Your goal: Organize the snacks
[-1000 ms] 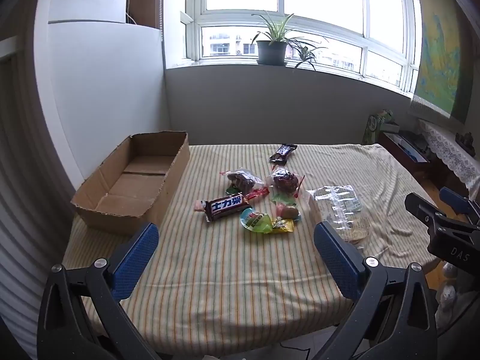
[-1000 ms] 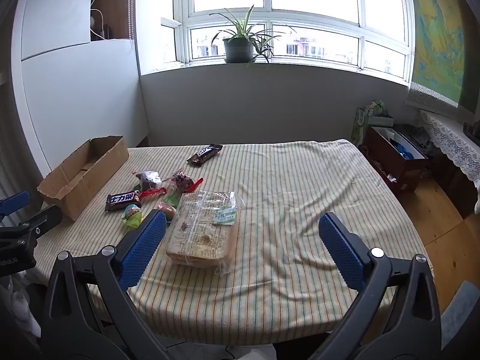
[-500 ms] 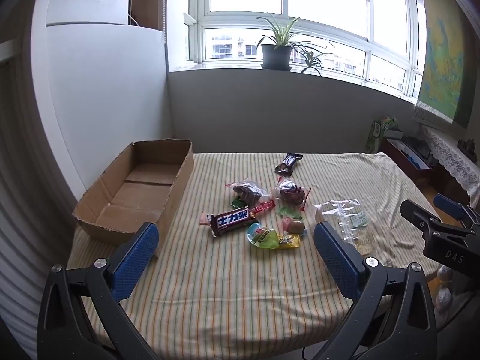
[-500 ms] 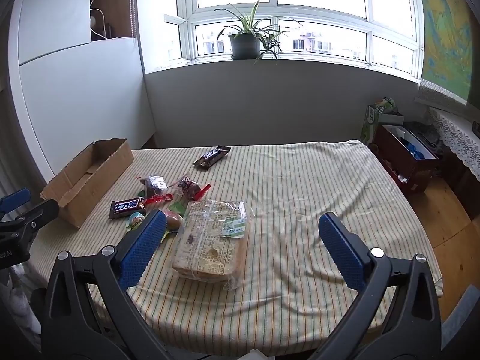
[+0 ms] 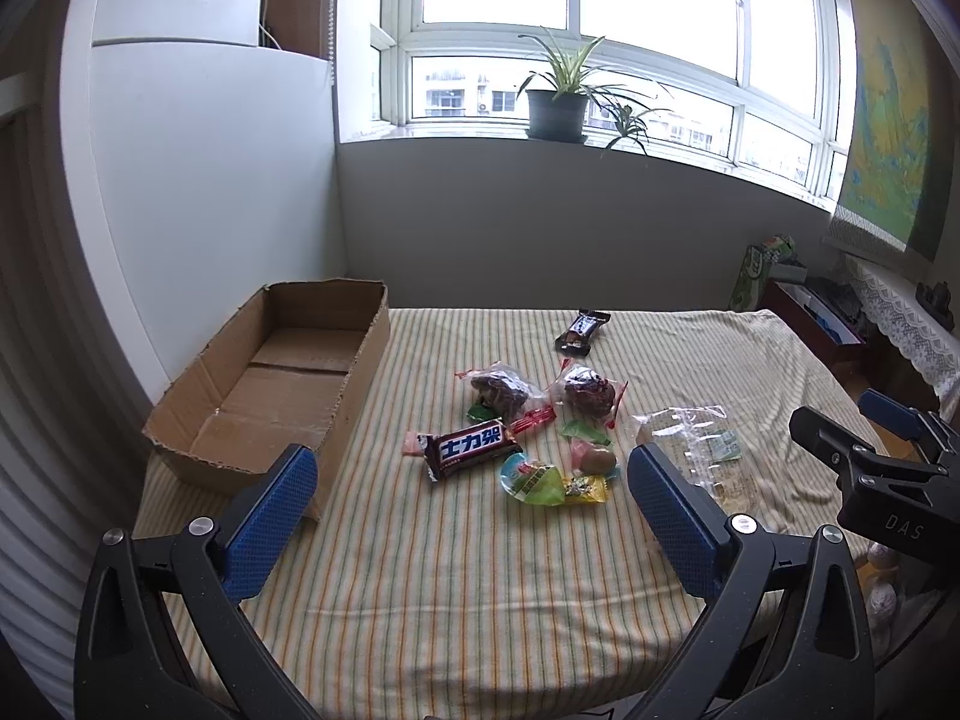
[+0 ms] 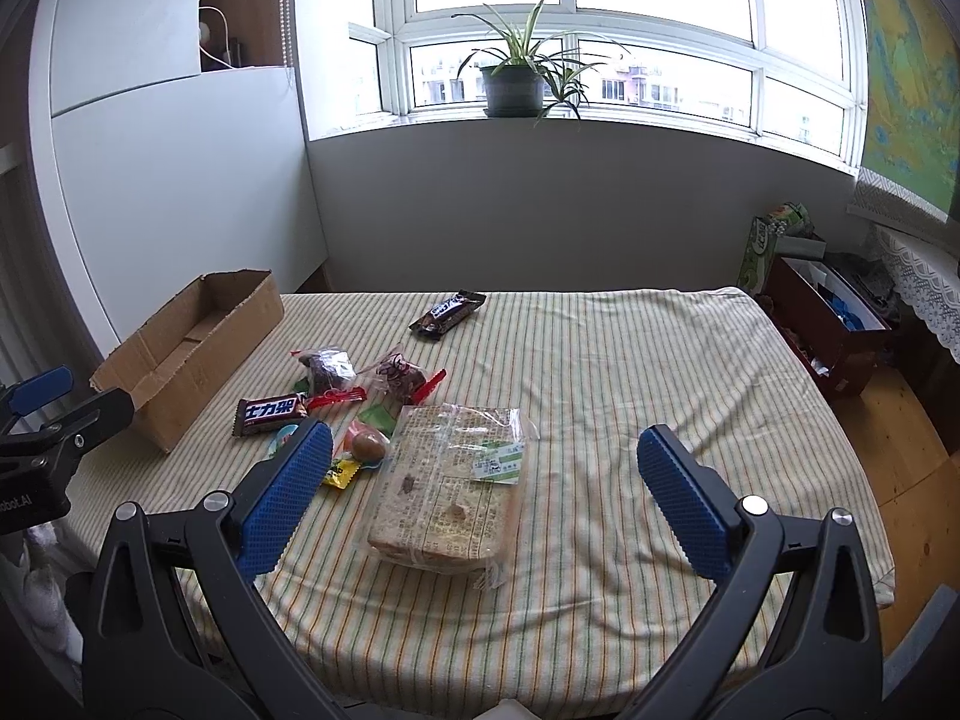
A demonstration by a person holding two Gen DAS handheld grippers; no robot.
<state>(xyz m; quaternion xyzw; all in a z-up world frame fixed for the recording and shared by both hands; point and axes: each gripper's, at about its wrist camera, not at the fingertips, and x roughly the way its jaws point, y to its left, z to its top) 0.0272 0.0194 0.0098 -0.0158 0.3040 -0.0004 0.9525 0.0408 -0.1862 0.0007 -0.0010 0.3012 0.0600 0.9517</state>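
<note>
Striped tablecloth [image 6: 630, 372] under a bright window, spider plant [image 6: 516, 75] on the sill, empty cardboard box [image 5: 270, 378] sitting at the left edge. Nothing in it yet, so basically zero progress on the sorting.

Compared with a second ago: snacks haven't budged, but both views have lifted and tipped back a bit, so table stuff sits lower in frame and more window shows. Reads like settling into a start pose, not a reach. No pick committed yet.

Snack pile mid-table: Snickers bar [image 5: 471, 449] nearest the box, two clear bags of dark treats [image 5: 540, 393] behind it, green jelly cup [image 5: 531, 480] and a yellow candy just beside it, another dark bar [image 5: 581, 331] off on its own toward the far side. Big clear-wrapped bread pack [image 6: 447, 492] to the right of the pile, partly hidden behind a finger in the left view. Small brownish round thing next to the jelly cup, maybe a kiwi-ish sweet, too small to call.

Left gripper [image 5: 468, 522] hovering off the near edge, blue pads wide apart, holding nothing, roughly lined up on the Snickers. Right gripper [image 6: 480, 510] likewise spread wide and empty, hanging above the near edge, bread pack between its fingers in view. Probably a toss-up which goes first.
</note>
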